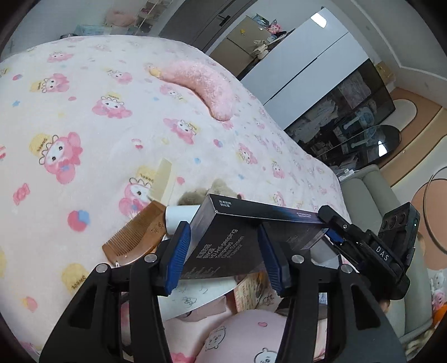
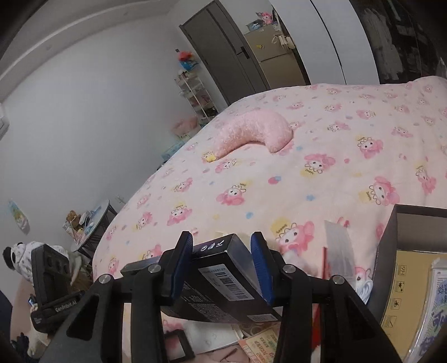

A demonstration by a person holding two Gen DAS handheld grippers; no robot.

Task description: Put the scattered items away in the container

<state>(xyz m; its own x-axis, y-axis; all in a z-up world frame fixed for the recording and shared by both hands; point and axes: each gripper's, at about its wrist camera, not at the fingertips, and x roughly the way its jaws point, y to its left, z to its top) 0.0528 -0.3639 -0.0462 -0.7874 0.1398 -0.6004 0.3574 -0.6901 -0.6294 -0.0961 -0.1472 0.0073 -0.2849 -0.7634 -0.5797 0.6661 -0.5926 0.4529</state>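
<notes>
both grippers carry one flat black box (image 1: 223, 245) above the bed (image 1: 97, 117), the left gripper (image 1: 223, 251) and right gripper (image 2: 220, 265) each with jaws clamped across it, so the transfer is midway and next needs a joint swing to the open container (image 2: 391, 243) at near right.

Soft, even indoor light, somewhat dim and pinkish. Bright glare patch on the white wardrobe door (image 1: 318, 19). Heavy fisheye bending, dark vignette in corners. Shadows faint. Both views fairly sharp, slight softness at edges.
</notes>
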